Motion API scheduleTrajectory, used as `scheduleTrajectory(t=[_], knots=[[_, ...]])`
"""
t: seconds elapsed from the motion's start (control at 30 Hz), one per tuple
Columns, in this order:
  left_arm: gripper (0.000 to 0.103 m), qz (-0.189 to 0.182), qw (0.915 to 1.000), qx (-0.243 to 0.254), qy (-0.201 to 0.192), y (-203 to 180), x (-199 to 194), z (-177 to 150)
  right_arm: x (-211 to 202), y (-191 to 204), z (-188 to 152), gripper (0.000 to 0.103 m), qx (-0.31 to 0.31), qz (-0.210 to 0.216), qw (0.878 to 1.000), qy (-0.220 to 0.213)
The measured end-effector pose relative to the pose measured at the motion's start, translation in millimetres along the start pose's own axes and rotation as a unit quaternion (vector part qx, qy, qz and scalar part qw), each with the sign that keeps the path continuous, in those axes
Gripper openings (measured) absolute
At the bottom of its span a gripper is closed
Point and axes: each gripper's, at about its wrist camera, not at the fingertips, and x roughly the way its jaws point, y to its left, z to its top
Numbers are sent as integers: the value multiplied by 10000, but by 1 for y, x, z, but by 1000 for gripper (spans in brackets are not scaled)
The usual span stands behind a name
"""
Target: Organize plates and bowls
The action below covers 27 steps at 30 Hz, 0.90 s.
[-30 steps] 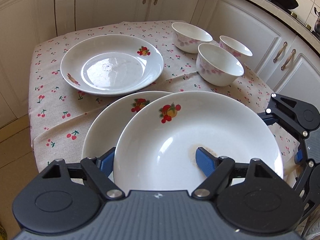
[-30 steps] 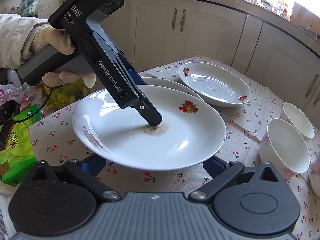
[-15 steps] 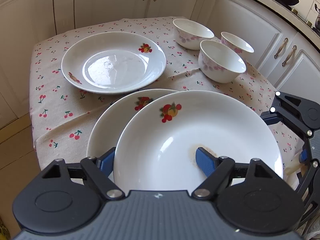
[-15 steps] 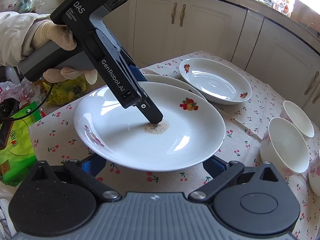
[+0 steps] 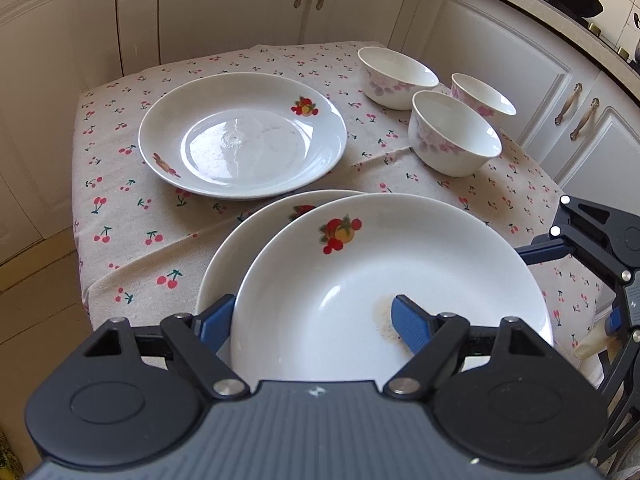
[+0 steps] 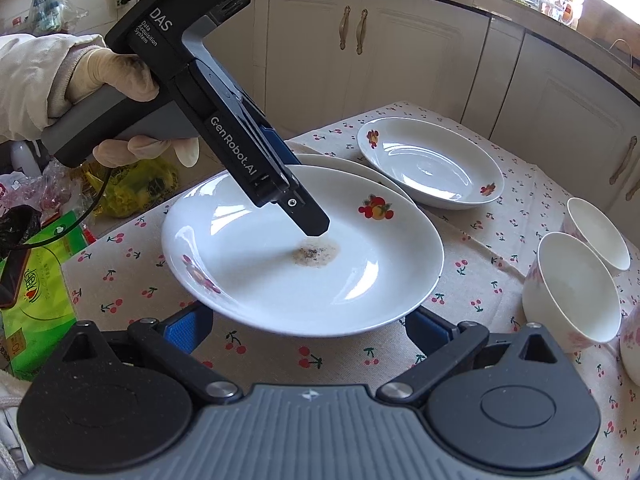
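On the surface [image 5: 120,208], toward the left: far plate [image 5: 240,136], flat on the cherry-print cloth, apart from the other plates. Nearer the middle: lower plate [image 5: 256,236], mostly covered by top plate [image 5: 400,272]. Left tool [image 5: 312,324] about half open, clamped on top plate, with one pad under the near-left rim and the other pressing inside beside a brown stain [image 5: 382,312]. Holds it raised over lower plate; touching or apart, cannot tell. Gloved hand [image 6: 116,76] wrapped round the left tool's handle. Further right: three bowls [image 5: 456,136], upright, close together, on the cloth near the far right corner. Rightmost: right tool [image 6: 308,328], spread wide, gripping nothing, fingers low beneath top plate's near rim.
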Motion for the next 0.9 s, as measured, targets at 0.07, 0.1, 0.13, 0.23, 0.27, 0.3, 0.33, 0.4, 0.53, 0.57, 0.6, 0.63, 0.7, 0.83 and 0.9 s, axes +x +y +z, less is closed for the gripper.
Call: scheduleTrajectory(t=[0.07, 0.1, 0.13, 0.23, 0.27, 0.3, 0.33, 0.4, 0.53, 0.57, 0.6, 0.63, 0.7, 0.83, 0.9], knots=[[82, 13, 10000, 7, -6, 0, 0, 0, 0, 0, 0, 103, 23, 8, 10000, 1], [82, 25, 10000, 3, -5, -1, 0, 0, 1, -1, -1, 103, 36, 15, 10000, 2], [82, 34, 10000, -6, -8, -1, -1, -1, 1, -1, -1, 103, 39, 16, 10000, 0], [83, 70, 9999, 16, -88, -1, -6, 0, 1, 0, -1, 103, -1, -32, 10000, -2], [83, 75, 9999, 22, -114, -1, -7, 0, 1, 1, -1, 103, -12, -51, 10000, -3], [84, 80, 9999, 36, -134, -1, -9, 0, 1, 1, -1, 103, -7, -58, 10000, -1], [84, 86, 9999, 38, -145, -1, -9, 0, 1, 1, 0, 103, 14, -44, 10000, -2], [84, 105, 9998, 39, -161, 0, -10, 0, 2, 0, 0, 103, 75, -6, 10000, 8], [84, 194, 9995, 40, -235, 1, -13, -2, 4, 1, 0, 103, 108, 23, 9999, 62], [85, 213, 9995, 50, -249, 1, -14, -2, 4, 1, 0, 103, 108, 24, 9999, 74], [86, 225, 9994, 51, -271, 1, -15, -3, 3, 2, -1, 103, 108, 22, 9999, 84], [86, 233, 9993, 36, -285, 2, -16, -3, 3, 2, -1, 103, 111, 14, 9999, 93], [86, 261, 9992, 4, -317, 3, -17, -3, 2, 2, -2, 103, 144, -9, 9999, 88], [87, 370, 9981, -100, -474, 4, -25, -7, -6, 0, -5, 103, 285, 27, 9996, 7], [87, 197, 9980, -199, -567, 3, -32, -8, -12, -1, -7, 103, 346, -27, 9993, -107]])
